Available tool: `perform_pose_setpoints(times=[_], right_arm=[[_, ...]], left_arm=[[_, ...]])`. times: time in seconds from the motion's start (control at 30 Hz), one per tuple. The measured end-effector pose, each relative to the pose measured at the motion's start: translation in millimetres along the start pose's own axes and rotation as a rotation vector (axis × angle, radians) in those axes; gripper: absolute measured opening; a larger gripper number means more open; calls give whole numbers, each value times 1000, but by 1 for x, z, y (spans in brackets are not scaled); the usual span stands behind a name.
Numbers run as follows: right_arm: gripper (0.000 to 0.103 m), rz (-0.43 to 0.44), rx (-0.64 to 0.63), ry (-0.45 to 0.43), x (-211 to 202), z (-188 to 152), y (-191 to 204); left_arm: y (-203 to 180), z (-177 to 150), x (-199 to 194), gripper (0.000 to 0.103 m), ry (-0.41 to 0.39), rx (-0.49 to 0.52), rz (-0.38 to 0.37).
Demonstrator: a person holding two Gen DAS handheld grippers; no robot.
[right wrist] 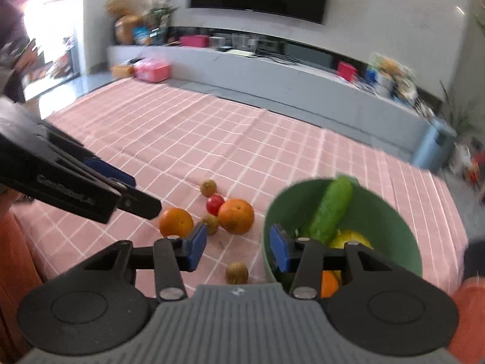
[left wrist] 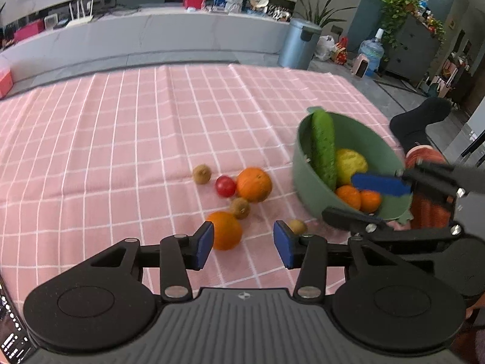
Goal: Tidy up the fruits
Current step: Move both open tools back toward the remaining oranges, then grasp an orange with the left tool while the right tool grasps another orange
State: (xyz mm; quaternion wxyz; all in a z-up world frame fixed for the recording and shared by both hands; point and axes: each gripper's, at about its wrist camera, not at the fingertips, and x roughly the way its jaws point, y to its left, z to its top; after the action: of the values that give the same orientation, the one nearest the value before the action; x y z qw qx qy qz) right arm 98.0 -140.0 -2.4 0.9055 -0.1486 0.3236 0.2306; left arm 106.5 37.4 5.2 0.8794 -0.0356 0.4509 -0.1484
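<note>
A green bowl [left wrist: 306,163] [right wrist: 403,230] on the pink checked cloth holds a cucumber [left wrist: 323,148] [right wrist: 332,209], a yellow fruit [left wrist: 350,163] and small oranges [left wrist: 359,198]. On the cloth left of it lie two oranges [left wrist: 225,230] [left wrist: 254,184], a tomato [left wrist: 225,185] and three kiwis [left wrist: 202,173] [left wrist: 240,207] [left wrist: 297,226]. My left gripper [left wrist: 244,242] is open and empty, just above the near orange [right wrist: 176,221]. My right gripper [right wrist: 238,247] is open and empty, with one pad over the bowl's near rim; it also shows in the left wrist view [left wrist: 368,200].
The pink cloth [left wrist: 121,139] runs far to the left and back. A long grey bench [left wrist: 151,36] stands behind it, with a metal bin [left wrist: 298,44] and water jug [left wrist: 371,53] at the back right. A person's leg in a black sock [left wrist: 418,121] is right of the bowl.
</note>
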Motion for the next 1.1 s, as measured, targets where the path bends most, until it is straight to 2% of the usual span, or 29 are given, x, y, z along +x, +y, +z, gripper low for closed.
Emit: perform_pose_setpoints(times=[0.2,0.33,0.53,0.77,0.97,1.1], right_arm=[[44,45,-152,13,25,19,-5],[43,84,-265,70,48,29,-6],[42,129,-471,174,85,35,4],[42,167,-607,290,123,38,13],[44,187,-705,354,140,36,20],[44,169,-743,372,148,37,20]], left_arm=[[9,-4,23,53,31,-20,12],[11,-8,39,54,61,-3,39],[9,-8,54,57,97,32,28],[9,-9,68,57,117,36,19],[14,-8,76,57,128,26,8],[18,-8,80,51,132,4,0]])
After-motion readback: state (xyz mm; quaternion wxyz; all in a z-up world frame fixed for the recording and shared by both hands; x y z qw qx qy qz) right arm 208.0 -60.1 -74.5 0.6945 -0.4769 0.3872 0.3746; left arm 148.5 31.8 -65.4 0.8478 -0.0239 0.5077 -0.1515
